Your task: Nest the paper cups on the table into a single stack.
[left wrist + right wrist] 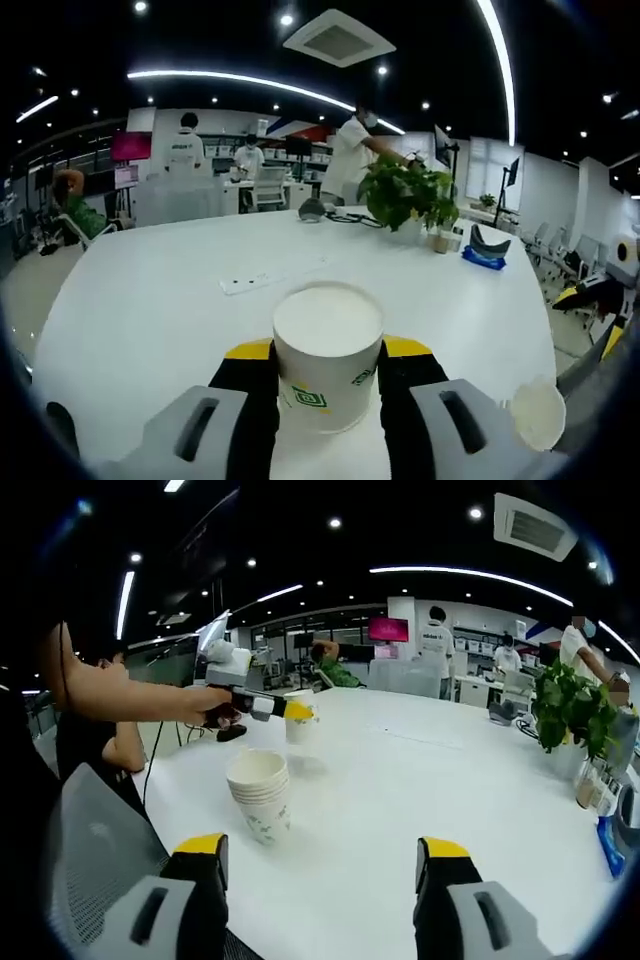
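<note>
My left gripper (328, 395) clamps a single paper cup (327, 355); my right gripper (320, 880) gapes empty. Next, I lower it into the cup stack (259, 793).

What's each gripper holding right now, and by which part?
Left gripper clamps a paper cup by its side wall. Right gripper holds nothing.

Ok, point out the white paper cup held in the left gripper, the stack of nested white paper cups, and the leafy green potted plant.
White paper cup (327, 360), left gripper view, on its side wall.
Stack of nested white paper cups (260, 795), right gripper view, mid-stack wall.
Leafy green potted plant (405, 195), left gripper view, on the foliage.
</note>
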Demonstrator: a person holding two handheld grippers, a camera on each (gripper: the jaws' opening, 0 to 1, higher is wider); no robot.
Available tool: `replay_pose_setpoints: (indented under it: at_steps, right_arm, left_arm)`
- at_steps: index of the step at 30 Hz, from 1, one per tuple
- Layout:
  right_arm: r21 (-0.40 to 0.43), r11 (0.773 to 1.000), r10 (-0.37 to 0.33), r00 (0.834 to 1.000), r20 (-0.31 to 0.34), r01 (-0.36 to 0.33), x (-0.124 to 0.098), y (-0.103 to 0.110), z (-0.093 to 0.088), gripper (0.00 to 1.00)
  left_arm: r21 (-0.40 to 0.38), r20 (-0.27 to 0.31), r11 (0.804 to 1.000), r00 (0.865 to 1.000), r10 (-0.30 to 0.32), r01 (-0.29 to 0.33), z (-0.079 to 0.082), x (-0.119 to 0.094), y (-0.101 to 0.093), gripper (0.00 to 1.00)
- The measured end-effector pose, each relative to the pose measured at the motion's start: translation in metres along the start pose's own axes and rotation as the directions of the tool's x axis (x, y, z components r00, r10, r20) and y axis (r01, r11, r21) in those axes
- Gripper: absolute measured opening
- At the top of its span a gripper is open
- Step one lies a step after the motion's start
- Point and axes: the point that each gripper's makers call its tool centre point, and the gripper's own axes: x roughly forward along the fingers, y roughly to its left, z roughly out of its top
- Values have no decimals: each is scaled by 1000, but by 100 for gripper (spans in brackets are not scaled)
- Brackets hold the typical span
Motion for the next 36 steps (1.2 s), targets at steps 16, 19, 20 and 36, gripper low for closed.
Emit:
replay_pose_setpoints:
  at_steps: [16,19,20,36]
  right_arm:
    - [17,991,131,981,145,-135,19,33,55,59]
    - [-7,981,193,969,153,-194,23,46,58,57]
    - [-28,975,220,964,152,-218,25,52,59,57]
    - [-25,922,385,913,138,-385,38,83,55,48]
  left_arm:
    - [-80,56,988,990,-130,135,36,-65,-58,37]
    - [-68,60,981,982,-180,184,39,-74,-73,37]
    - [-57,64,977,977,-204,207,41,-78,-83,37]
    - [74,-4,887,890,-456,455,33,-112,-148,37]
